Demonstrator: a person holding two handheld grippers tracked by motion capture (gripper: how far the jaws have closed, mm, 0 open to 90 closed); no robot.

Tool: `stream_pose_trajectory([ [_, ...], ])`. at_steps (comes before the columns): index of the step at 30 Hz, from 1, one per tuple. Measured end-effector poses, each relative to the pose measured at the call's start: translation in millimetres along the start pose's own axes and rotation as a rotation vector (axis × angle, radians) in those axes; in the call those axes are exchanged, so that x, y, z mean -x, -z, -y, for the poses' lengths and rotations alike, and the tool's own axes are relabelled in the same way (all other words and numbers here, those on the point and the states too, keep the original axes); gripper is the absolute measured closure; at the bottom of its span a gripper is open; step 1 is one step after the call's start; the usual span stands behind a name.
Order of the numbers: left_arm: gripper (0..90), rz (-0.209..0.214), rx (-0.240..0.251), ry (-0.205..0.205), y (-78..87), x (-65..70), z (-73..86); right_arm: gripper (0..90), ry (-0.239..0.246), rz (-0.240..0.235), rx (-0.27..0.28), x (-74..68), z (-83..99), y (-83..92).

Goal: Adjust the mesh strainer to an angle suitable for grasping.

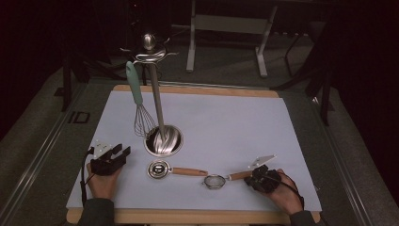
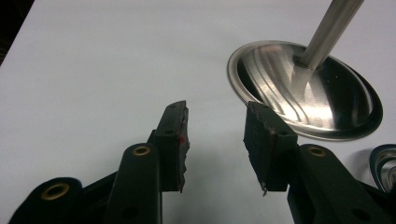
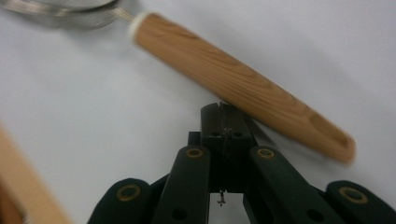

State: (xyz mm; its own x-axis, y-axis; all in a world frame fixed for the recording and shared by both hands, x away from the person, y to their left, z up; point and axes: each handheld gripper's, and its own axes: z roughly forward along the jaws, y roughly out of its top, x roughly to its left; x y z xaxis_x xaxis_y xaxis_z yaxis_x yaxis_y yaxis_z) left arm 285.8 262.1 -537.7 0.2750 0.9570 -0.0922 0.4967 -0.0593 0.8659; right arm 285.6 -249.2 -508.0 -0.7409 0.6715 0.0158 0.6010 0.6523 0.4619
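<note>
A small mesh strainer [image 1: 215,180] with a wooden handle [image 1: 239,175] lies on the white mat [image 1: 226,122] near the front. My right gripper [image 1: 252,178] is shut with nothing between its jaws, its tip [image 3: 223,116] against the near side of the strainer's handle [image 3: 243,84]. The strainer's rim [image 3: 60,11] shows blurred at the top left of that view. My left gripper [image 1: 120,153] rests open on the mat, its jaws [image 2: 215,126] pointing at the steel base [image 2: 303,88] of a utensil stand. A metal scoop [image 1: 159,168] with a wooden handle lies between the two grippers.
The stand's pole [image 1: 156,99] rises from its round base [image 1: 163,141] to a hooked top [image 1: 149,44]. A whisk with a teal handle [image 1: 133,84] hangs from it, wires [image 1: 143,122] near the base. The table's wooden edge [image 1: 188,216] runs along the front.
</note>
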Motion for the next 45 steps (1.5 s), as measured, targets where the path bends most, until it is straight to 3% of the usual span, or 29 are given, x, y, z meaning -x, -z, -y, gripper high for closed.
stream_pose_trajectory([
  [5,59.8,0.002,-0.002,0.001,-0.3,0.2,0.0,89.7,-0.057,0.002,0.004,21.8,-14.1,-7.4],
  [10,59.8,0.002,-0.002,0.001,-0.3,0.0,0.0,89.7,-0.086,0.035,0.009,37.9,-32.8,-16.8],
  [13,59.8,0.003,-0.003,0.001,-0.7,0.0,0.1,89.7,-0.108,0.049,0.02,42.5,-45.3,-24.1],
  [16,59.8,0.003,-0.003,0.002,-0.5,-0.1,0.0,89.7,-0.095,0.064,0.026,42.1,-59.2,-31.9],
  [23,59.8,0.006,0.001,0.005,-0.3,-0.7,0.1,89.7,-0.088,0.071,0.039,29.2,-98.6,-53.9],
  [29,59.8,0.005,0.002,0.007,0.1,-0.9,0.1,89.5,-0.021,0.052,0.022,5.2,-129.6,-70.0],
  [32,59.8,0.005,0.001,0.007,0.2,-0.9,0.2,89.1,-0.009,0.036,0.018,-2.8,-138.5,-74.5],
  [33,59.8,0.005,0.003,0.007,0.4,-0.9,0.2,88.5,0.015,0.022,0.009,-12.6,-146.9,-78.7],
  [36,59.7,0.006,0.005,0.008,0.5,-1.1,0.1,86.0,0.036,0.027,0.003,-20.2,-152.1,-77.5],
  [42,59.7,0.006,0.002,0.003,-0.1,-0.5,0.2,77.6,0.025,-0.001,0.014,-22.8,-150.9,-63.2],
  [45,59.4,0.003,-0.001,0.002,-0.3,-0.3,0.2,74.4,0.011,-0.053,0.01,-24.2,-147.1,-52.8],
])
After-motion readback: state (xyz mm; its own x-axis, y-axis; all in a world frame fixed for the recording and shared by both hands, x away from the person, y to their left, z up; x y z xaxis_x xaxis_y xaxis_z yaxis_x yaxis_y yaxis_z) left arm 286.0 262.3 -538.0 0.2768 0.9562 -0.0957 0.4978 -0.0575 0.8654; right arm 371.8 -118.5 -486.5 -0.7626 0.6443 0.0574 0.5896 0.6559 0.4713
